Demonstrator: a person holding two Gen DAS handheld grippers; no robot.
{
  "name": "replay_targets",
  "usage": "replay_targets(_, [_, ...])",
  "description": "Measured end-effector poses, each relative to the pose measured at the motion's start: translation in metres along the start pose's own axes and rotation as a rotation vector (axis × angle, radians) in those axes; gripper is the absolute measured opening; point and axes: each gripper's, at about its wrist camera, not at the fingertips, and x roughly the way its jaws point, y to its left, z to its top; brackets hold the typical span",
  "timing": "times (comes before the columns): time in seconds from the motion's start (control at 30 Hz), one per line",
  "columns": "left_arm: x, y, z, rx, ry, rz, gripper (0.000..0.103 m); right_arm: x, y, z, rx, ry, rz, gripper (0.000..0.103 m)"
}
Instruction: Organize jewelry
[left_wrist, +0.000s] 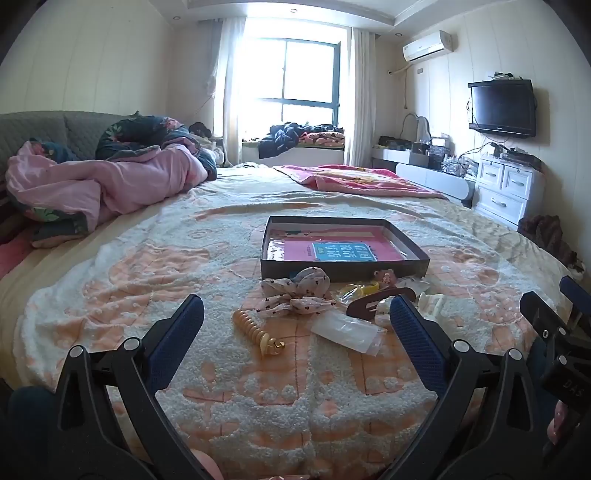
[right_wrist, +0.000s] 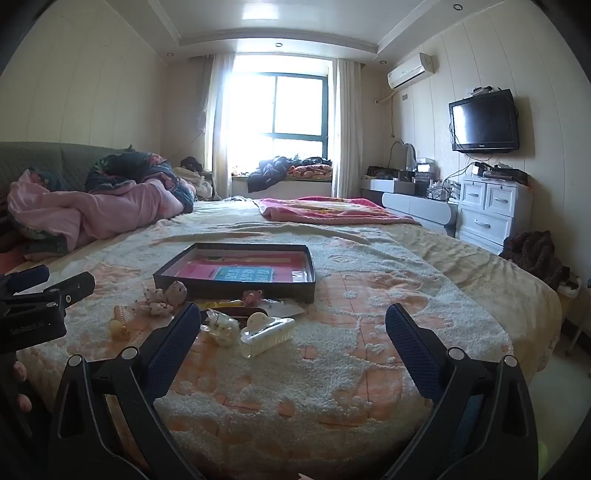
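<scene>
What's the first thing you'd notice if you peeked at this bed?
A shallow dark cardboard box with a pink sheet inside sits in the middle of the fluffy peach-and-white bedspread. In front of it lies a jumble of hair things: a spotted fabric scrunchie, a golden spiral hair clip and a white claw clip. Both open grippers hover nearby.

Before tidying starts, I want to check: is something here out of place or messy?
Yes. The hair accessories, such as the spotted scrunchie, gold spiral clip and white claw clip, lie scattered on the bedspread beside the open box, not inside it.
</scene>
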Motion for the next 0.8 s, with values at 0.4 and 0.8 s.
replay_targets(0.4, [-0.0002,-0.0001,0.0,0.002,0.001,0.0,0.093,-0.0004,-0.0005,0.0002,0.0,0.002,0.0,0.097])
replay_targets(0.8, [-0.0002,-0.0003,0.0,0.002,0.002,0.001,0.093,-0.0003,-0.0006,0.0004,0.001,0.005,0.0,0.097])
